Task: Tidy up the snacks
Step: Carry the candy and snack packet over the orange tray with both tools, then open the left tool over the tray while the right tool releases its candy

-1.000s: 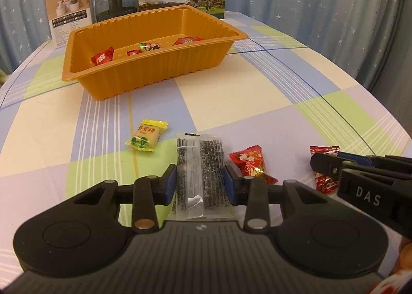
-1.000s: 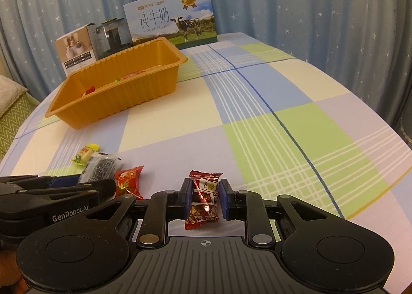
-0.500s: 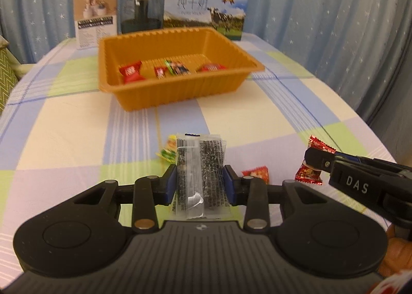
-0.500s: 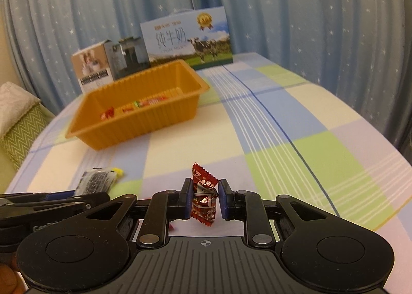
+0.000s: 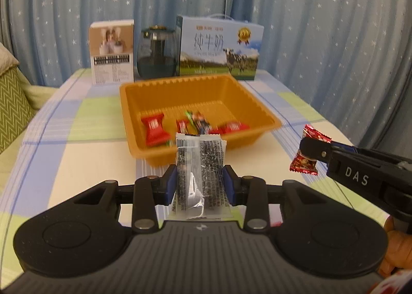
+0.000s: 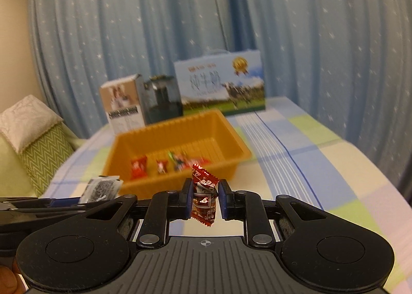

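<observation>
- The left gripper [image 5: 200, 182] is clamped on a clear packet of black seeds [image 5: 199, 173], which is held above the checked tablecloth [image 5: 77, 160], in front of the orange tray [image 5: 260, 113].
- The right gripper [image 6: 205, 197] has its jaws pressed together on a red wrapped candy [image 6: 204, 194], held in the air, also on the near side of the tray.
- Only the left wrist view shows the right gripper from the side, with the white letters "DAS" on its body; the candy sticks out above and below its tip.
- Only the right wrist view shows the green zigzag cushion [image 6: 43, 154] clearly, and the left gripper comes in from the lower left with its packet.
- In the tray lie several red candies [image 5: 154, 133] and one with green on it.
- Behind the tray stand a milk carton [image 5: 220, 48] that reads "PURE MILK" with a cow picture, a dark glass jar [image 5: 157, 54], and a white box [image 5: 112, 53] whose text is too small to read.
</observation>
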Demonstrator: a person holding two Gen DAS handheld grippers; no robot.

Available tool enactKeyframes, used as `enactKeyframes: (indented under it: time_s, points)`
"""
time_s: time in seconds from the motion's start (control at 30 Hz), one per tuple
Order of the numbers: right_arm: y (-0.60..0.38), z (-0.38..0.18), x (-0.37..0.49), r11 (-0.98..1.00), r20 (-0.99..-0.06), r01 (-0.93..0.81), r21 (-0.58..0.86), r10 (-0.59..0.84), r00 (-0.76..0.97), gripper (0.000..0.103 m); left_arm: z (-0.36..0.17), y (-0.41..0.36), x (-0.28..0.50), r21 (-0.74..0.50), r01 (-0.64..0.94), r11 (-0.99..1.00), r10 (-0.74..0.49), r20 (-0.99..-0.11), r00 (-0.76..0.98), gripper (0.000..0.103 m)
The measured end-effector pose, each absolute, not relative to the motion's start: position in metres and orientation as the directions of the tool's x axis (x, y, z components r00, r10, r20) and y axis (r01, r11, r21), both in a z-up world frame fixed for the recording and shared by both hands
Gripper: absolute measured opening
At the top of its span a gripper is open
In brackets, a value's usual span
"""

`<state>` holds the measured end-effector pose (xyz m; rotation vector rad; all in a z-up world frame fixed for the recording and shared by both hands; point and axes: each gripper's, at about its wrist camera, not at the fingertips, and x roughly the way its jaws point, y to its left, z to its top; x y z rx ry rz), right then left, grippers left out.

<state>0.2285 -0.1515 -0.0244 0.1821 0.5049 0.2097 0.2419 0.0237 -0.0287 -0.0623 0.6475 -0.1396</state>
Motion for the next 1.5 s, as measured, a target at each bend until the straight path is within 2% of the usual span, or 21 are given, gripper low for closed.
enactKeyframes:
  time_s: [0.33,0.7,1.2,1.27,1.3,1.33,1.5]
  points:
    - [-0.132,-0.005,0.293,0.94,-0.407,-0.215,0.265,0.311,0.859,0.021,-0.017,0.043,0.291,-0.133,0.076,0.988,-0.139,-0.568,0.811,0.034]
    - [-0.134,-0.026,0.358,0.92,-0.432,-0.186,0.345,0.331,0.839,0.021,-0.029,0.056,0.339,-0.143,0.044,0.989,-0.12,-0.582,0.804,0.034]
    - [-0.13,-0.042,0.385,0.9,-0.453,-0.177,0.397,0.36,0.816,0.021,-0.045,0.06,0.371,-0.144,0.039,0.989,-0.119,-0.601,0.79,0.034]
    - [-0.13,-0.042,0.385,0.899,-0.453,-0.176,0.401,0.361,0.815,0.021,-0.047,0.061,0.373,-0.162,0.05,0.986,-0.138,-0.6,0.788,0.035]
    - [-0.13,-0.042,0.385,0.899,-0.453,-0.175,0.401,0.361,0.815,0.021,-0.048,0.062,0.373,-0.171,0.047,0.984,-0.142,-0.598,0.789,0.041]
    - [-0.131,-0.043,0.385,0.898,-0.454,-0.173,0.404,0.361,0.815,0.021,-0.048,0.063,0.373,-0.172,0.038,0.984,-0.135,-0.6,0.789,0.053]
    - [-0.135,-0.045,0.386,0.892,-0.463,-0.158,0.423,0.363,0.809,0.021,-0.044,0.069,0.369,-0.156,0.004,0.988,-0.097,-0.596,0.797,0.055]
